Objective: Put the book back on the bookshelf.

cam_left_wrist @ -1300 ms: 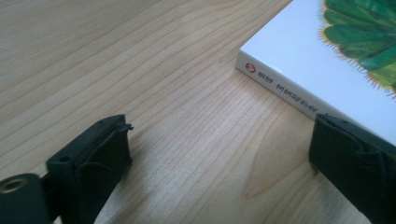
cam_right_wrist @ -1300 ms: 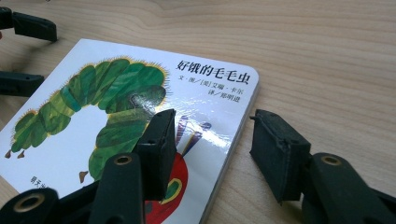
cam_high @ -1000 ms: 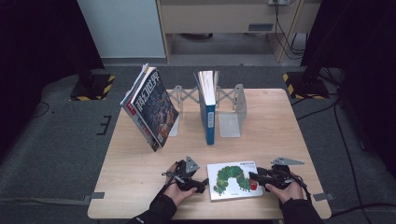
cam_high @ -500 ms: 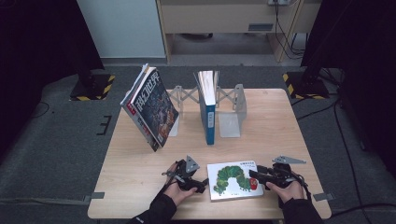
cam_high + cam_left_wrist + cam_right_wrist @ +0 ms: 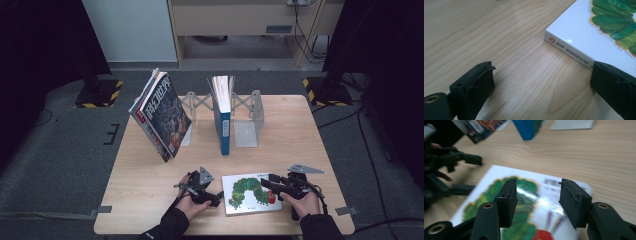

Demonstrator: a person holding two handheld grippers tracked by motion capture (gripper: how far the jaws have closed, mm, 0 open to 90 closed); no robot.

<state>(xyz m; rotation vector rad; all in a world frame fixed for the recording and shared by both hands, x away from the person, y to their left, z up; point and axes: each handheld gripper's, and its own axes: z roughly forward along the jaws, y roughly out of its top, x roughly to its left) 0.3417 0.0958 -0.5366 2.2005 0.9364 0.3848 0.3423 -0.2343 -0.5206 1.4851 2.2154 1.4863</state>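
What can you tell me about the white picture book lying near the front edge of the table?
The picture book is thin with a glossy white cover showing a green caterpillar with a red head; small print runs along its spine. It lies flat and closed on the wooden table. The left gripper sits at its spine edge, one jaw against it; the right gripper hangs over the cover, jaws apart, gripping nothing.

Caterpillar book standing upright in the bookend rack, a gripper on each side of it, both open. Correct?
Not quite. The caterpillar book lies flat on the table, as the high view shows. The left gripper and right gripper do flank it, both open.
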